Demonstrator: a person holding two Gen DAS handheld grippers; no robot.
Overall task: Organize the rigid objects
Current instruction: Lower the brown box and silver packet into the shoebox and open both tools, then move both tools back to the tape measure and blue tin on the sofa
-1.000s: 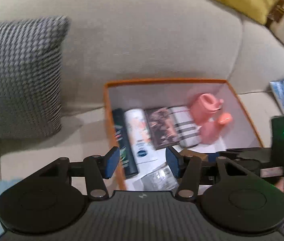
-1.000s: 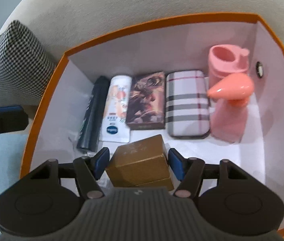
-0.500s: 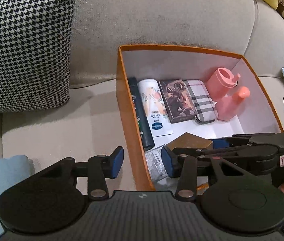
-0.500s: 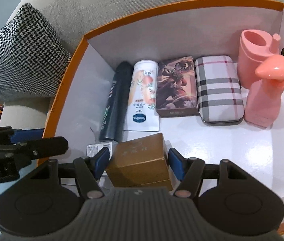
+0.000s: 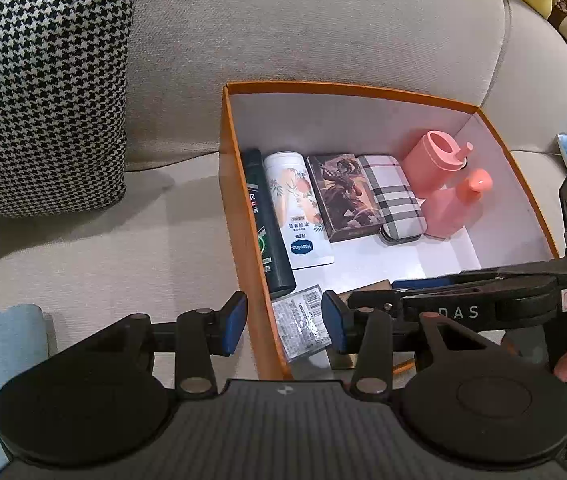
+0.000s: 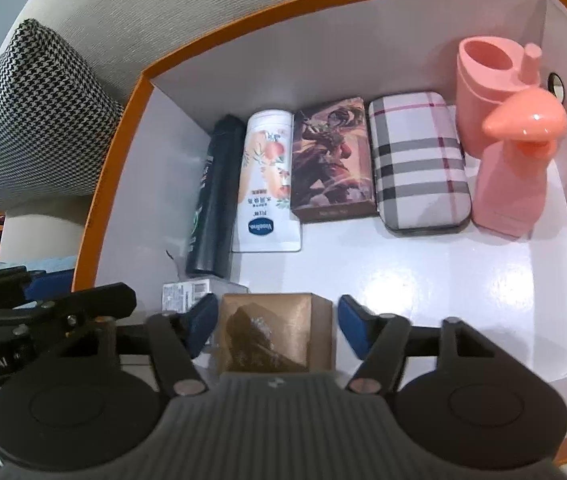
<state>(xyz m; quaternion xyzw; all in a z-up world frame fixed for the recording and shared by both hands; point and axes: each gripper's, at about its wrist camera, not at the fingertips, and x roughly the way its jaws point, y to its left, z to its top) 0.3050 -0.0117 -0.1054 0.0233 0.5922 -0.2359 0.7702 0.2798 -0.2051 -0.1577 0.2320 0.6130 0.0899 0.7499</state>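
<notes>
- Brown cardboard box [image 6: 277, 330] now sits on the white floor of the orange storage box [image 6: 107, 184], at 6 o'clock in the right wrist view; half a second ago it was pinched, now both blue pads stand off its sides
- Right gripper [image 6: 277, 326] is spread, with a clear gap at 3 o'clock and a narrower one at 9 o'clock; I judge the release is done and this item placed
- Placement starts a front row: behind it at 12 o'clock lie the dark can [image 6: 213, 200], Vaseline tube [image 6: 263, 184], picture box [image 6: 331, 160], plaid case [image 6: 417, 164] and two pink bottles [image 6: 511, 136]
- Left gripper [image 5: 283, 320] is spread and holding nothing, straddling the orange wall; it has drifted rightward over the last second
- Hidden: the near half of the brown box is under the gripper body; in the left view only a sliver shows behind the other tool
- A barcoded packet [image 5: 301, 326] at 9 o'clock of the brown box is partly covered, contents unreadable
- Whether the brown box touches the packet cannot be told
- Sofa [image 5: 323, 32] and houndstooth cushion [image 5: 43, 88] lie outside
</notes>
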